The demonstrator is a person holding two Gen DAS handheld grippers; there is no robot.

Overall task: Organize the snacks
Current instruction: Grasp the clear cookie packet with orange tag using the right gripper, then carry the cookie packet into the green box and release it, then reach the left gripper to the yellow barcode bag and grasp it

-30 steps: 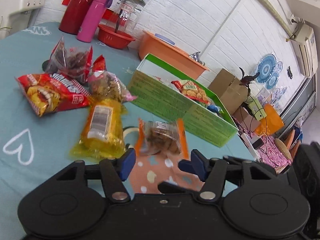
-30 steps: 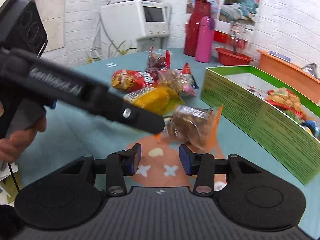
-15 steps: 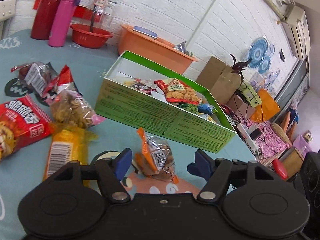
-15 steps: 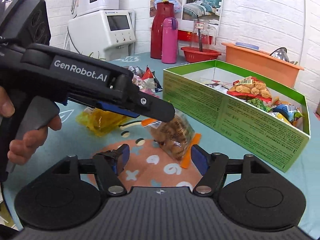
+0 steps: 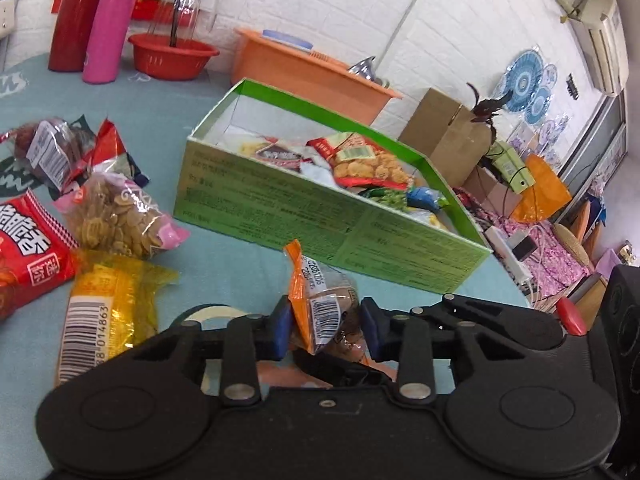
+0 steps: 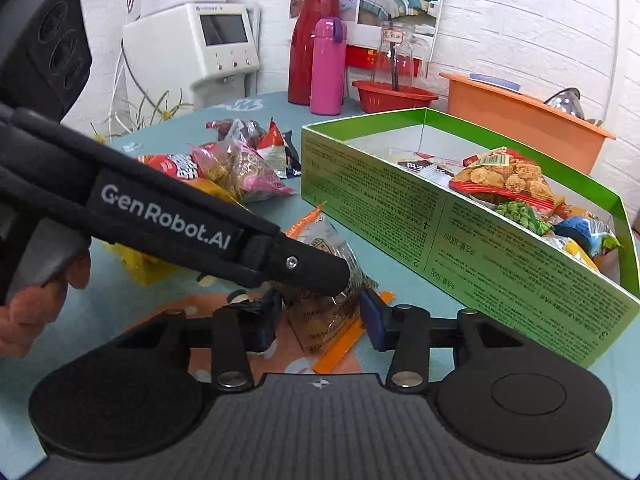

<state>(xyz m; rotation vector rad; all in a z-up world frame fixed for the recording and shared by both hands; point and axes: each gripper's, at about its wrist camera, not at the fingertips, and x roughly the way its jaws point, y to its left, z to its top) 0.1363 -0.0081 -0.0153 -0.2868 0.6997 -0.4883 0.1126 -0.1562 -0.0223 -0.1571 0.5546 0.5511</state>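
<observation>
Left wrist view: a round table under a teal cloth (image 5: 224, 92) carries a long green cardboard box (image 5: 320, 216), open at the top, standing toward the table's far right edge. Several snack packets already lie inside it, among them a red-trimmed packet of golden crackers (image 5: 372, 164), a green-pea packet (image 6: 516, 212) and a blue packet (image 5: 426, 196), so part of the sorting looks done.

Loose on the cloth near the left edge are four more: a red chip bag (image 5: 28, 252), a yellow packet with a barcode (image 5: 104, 312), a pink-edged bag of pale biscuits (image 5: 116, 216) and a dark packet of brown snacks (image 5: 48, 148). None of these is in the box yet.

One clear packet with orange trim (image 5: 320, 308) is being handled at the table's near edge, just in front of the box's long wall. Both tools are on it. The left gripper (image 5: 324, 328) has its blue pads against the packet's sides, jaws closing to a middling width. In the right wrist view, the right gripper (image 6: 320, 320) straddles the same packet's lower end, jaws closing too, though whether its pads touch yet is unclear. A hand (image 6: 36, 300) holds the left tool's handle.

By my judgement, roughly half remains: this packet, then the four loose ones.
</observation>
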